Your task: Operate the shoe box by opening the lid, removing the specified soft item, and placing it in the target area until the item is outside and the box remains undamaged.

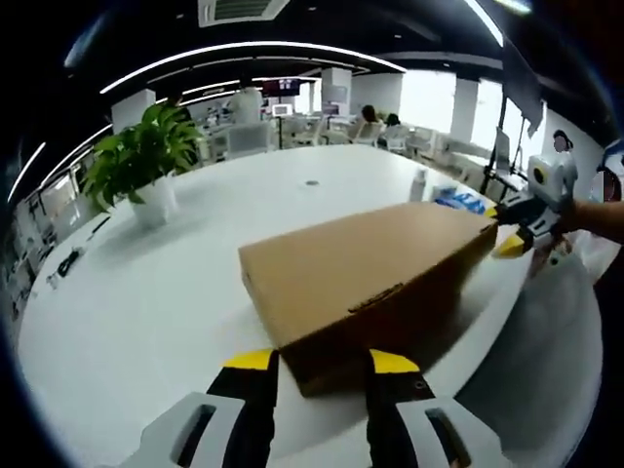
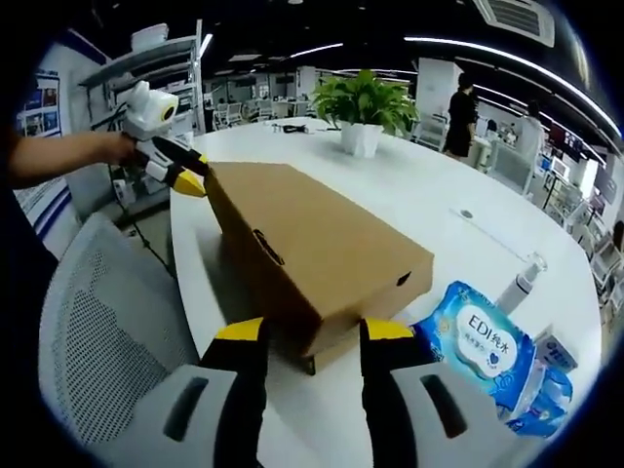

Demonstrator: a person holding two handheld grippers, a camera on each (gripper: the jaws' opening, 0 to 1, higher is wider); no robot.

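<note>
A brown cardboard shoe box [image 1: 370, 263] lies on the white table [image 1: 146, 292] with its lid down. My left gripper [image 1: 320, 361] is open, its yellow-tipped jaws straddling the box's near corner. At the box's far end my right gripper [image 1: 512, 229] touches the corner. In the right gripper view the same box [image 2: 312, 234] runs away from my open right gripper [image 2: 312, 331], whose jaws flank its near end. The left gripper [image 2: 185, 168], held by a hand, meets the far corner. The box's contents are hidden.
A potted plant [image 1: 146, 161] [image 2: 363, 107] stands farther back on the table. A blue wet-wipes pack [image 2: 478, 341] and a small spray bottle [image 2: 517, 283] lie beside the box. A grey mesh chair [image 2: 97, 322] stands at the table's edge. People stand in the background.
</note>
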